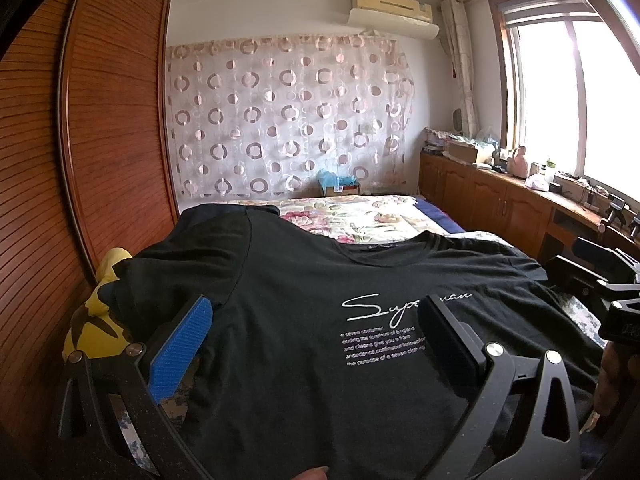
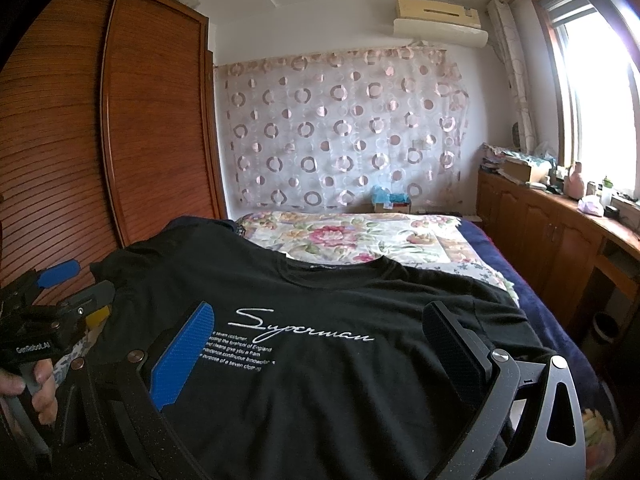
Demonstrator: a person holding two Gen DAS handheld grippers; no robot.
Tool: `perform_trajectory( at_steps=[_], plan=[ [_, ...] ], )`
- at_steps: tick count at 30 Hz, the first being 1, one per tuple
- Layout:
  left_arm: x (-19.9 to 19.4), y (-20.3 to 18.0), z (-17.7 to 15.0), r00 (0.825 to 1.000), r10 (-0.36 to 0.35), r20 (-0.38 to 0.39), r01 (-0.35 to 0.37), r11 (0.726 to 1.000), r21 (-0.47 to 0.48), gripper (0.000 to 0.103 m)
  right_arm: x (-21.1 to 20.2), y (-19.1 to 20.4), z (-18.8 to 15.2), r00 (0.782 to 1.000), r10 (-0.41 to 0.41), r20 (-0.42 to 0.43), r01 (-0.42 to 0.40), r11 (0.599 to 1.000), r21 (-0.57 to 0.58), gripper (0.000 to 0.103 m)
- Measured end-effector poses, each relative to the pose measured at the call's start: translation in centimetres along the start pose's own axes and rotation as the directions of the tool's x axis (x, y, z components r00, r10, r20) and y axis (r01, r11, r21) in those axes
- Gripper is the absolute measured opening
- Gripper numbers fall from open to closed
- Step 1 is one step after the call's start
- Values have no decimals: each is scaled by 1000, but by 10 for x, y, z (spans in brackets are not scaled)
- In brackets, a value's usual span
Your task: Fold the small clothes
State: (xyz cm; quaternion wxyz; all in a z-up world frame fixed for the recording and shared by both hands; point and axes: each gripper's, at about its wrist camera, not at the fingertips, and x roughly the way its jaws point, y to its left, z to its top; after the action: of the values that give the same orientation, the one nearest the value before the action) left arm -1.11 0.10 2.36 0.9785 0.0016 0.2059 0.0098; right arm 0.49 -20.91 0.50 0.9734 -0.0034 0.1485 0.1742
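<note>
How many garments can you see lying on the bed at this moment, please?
2: a black T-shirt spread flat front-up, and a yellow garment peeking out beside its left sleeve. More may be hidden underneath.

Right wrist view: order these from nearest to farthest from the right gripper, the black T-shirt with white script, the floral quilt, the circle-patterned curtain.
1. Black T-shirt with white script, directly beneath the right gripper.
2. Floral quilt, on the bed beyond the collar.
3. Circle-patterned curtain, on the far wall.

My black T-shirt cut off at the bottom edge — hem unseen, its print's middle letters hidden behind my left claw's dark finger, yellow cloth half buried under the sleeve.
</note>
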Motion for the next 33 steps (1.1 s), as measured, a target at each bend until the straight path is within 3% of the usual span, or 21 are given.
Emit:
perform_trajectory(
  at_steps=[14,19,26,33],
  plan=[
    [25,44,-9,998,12,-67,-12,1000,-5,103,23,0,5,996,66,-65,-68,997,-39,103],
    [40,77,-12,994,66,-87,-67,998,-12,103,32,-8,9,991,89,-95,-94,995,-45,103],
    [54,109,-12,989,86,-120,-87,996,-5,103,56,-15,21,985,115,-130,-124,990,-62,103],
    [64,144,-2,983,93,-158,-100,994,-40,88,73,-10,26,976,146,-159,-159,985,-70,103]
  ],
)
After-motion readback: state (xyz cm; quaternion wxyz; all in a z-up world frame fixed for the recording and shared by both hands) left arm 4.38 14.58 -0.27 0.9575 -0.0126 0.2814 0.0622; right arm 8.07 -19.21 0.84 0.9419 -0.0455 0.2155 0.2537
